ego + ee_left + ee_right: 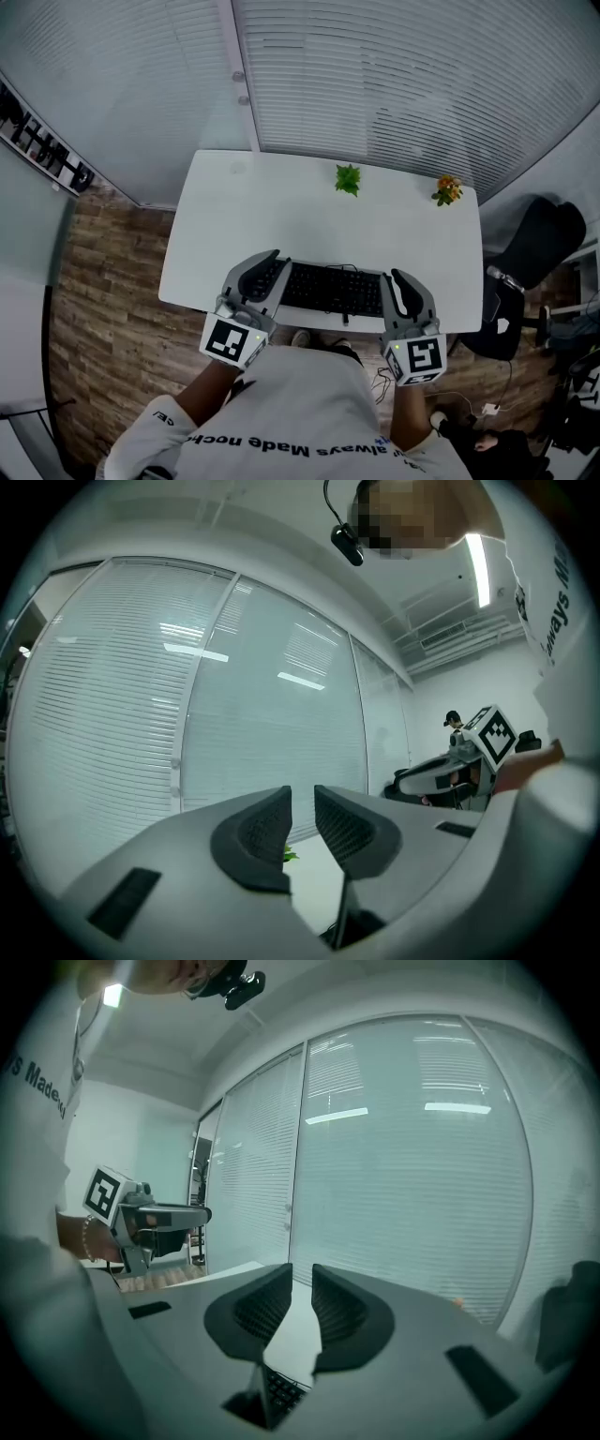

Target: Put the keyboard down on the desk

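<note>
A black keyboard (333,289) lies across the near edge of the white desk (281,206), and I cannot tell whether it rests on the desk or hangs just above it. My left gripper (274,272) is shut on its left end and my right gripper (401,286) on its right end. In the left gripper view the jaws (302,803) stand nearly together, with the keyboard's thin edge (343,916) running up between them. In the right gripper view the jaws (302,1283) pinch the keyboard (279,1391), whose keys show below.
A small green plant (348,178) and an orange-flowered plant (448,190) stand at the desk's far edge, in front of window blinds. A black chair (539,248) sits to the right of the desk. Cables (450,403) lie on the wooden floor.
</note>
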The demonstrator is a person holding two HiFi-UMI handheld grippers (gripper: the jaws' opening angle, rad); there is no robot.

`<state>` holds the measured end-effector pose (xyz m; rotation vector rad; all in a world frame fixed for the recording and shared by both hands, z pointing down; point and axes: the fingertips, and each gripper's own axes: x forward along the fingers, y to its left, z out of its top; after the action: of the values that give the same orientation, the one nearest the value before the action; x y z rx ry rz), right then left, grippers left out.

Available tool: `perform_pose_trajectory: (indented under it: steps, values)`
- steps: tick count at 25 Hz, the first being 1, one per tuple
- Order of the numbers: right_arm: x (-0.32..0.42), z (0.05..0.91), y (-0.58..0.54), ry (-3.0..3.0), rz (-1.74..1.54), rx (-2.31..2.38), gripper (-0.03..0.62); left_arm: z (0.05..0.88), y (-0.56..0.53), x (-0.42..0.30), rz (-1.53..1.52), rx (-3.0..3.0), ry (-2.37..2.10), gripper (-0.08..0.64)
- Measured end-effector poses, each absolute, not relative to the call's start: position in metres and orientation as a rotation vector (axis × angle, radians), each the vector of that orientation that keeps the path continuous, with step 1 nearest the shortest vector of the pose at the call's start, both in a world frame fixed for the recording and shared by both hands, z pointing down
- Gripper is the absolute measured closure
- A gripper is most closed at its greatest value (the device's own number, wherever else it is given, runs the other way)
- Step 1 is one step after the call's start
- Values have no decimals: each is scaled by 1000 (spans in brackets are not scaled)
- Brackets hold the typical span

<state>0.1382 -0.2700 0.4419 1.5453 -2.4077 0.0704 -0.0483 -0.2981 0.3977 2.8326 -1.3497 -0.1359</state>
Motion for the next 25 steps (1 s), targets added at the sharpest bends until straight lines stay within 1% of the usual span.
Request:
perform_pose_trajectory:
  steps: [11,25]
  values:
    - [137,415,-262,-2479,93,1561,528,370,-289,-48,-199,2869,-1382,466]
    - [140,410,-263,-2449,42,1587,532,370,-288,-52,-178,2866,-1387,466]
